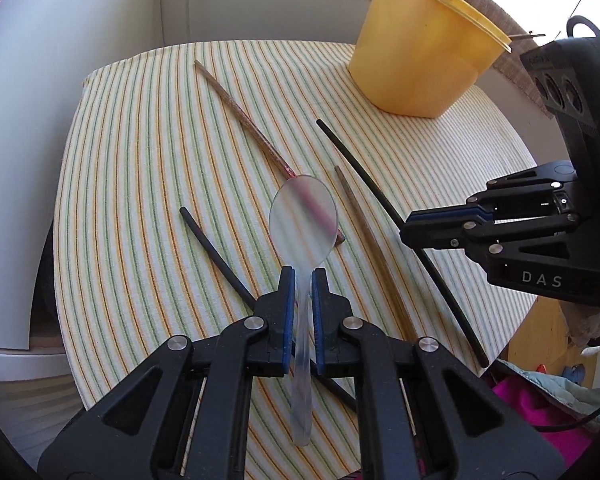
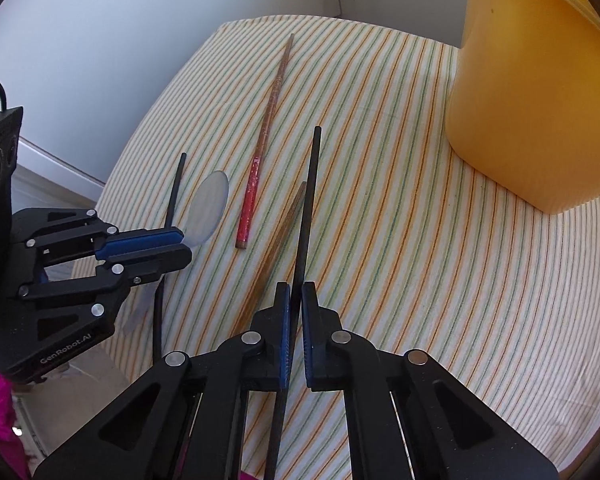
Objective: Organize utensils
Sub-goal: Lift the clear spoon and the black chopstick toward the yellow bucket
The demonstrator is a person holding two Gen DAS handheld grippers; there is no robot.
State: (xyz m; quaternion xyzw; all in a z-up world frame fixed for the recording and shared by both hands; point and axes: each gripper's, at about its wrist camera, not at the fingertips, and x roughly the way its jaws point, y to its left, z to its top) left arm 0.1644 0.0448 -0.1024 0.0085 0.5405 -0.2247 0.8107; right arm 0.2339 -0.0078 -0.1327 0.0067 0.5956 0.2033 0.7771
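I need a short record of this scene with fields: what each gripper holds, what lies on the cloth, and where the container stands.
left gripper: shut on the clear plastic spoon, held by its handle
right gripper: shut on a black chopstick
loose on the striped cloth: red-tipped chopstick, brown chopstick, second black chopstick
yellow container: upright at the cloth's far right, sticks already inside
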